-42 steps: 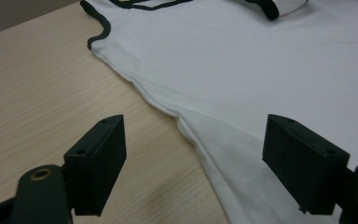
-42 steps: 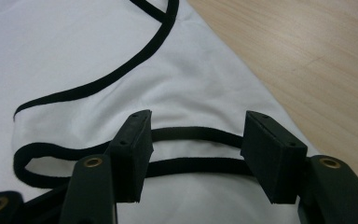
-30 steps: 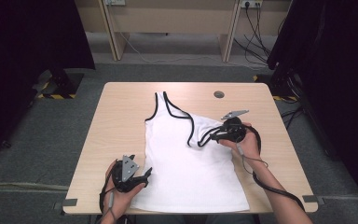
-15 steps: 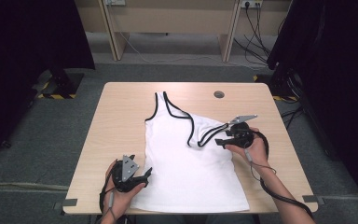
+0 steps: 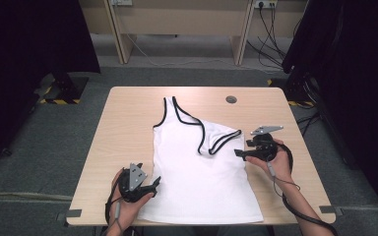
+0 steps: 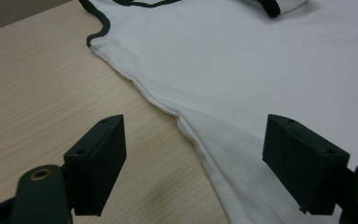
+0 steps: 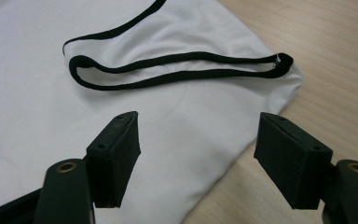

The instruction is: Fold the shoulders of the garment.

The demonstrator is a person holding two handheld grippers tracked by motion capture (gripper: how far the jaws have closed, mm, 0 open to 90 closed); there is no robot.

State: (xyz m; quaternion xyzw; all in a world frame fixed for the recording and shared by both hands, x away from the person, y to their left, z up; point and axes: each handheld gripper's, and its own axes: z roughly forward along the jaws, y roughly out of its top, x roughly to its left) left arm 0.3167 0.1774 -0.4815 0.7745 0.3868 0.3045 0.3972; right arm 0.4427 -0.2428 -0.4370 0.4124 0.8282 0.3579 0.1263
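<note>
A white tank top (image 5: pixel 197 172) with black trim lies flat on the wooden table (image 5: pixel 128 123). Its right strap (image 5: pixel 221 140) is folded inward over the chest. My right gripper (image 5: pixel 237 153) hovers just off the shirt's right side, pointing at it. Its jaws have just been opening and stand open with nothing between them. In the right gripper view they (image 7: pixel 198 135) frame the folded strap (image 7: pixel 168 77) and the shirt's side edge. My left gripper (image 5: pixel 155 183) rests open at the shirt's lower left. Its jaws (image 6: pixel 193 140) straddle the side seam of the tank top (image 6: pixel 242 60) without pressing it.
A round cable hole (image 5: pixel 231 99) sits in the table's far right part. Bare wood runs left of the shirt and along the right edge. Behind the table stand desk legs with cables (image 5: pixel 266 14), and dark curtains (image 5: pixel 29 49) hang on both sides.
My right gripper has drawn back to the right and toward the near edge, away from the folded strap, which stays lying on the shirt. The left gripper has not moved.
</note>
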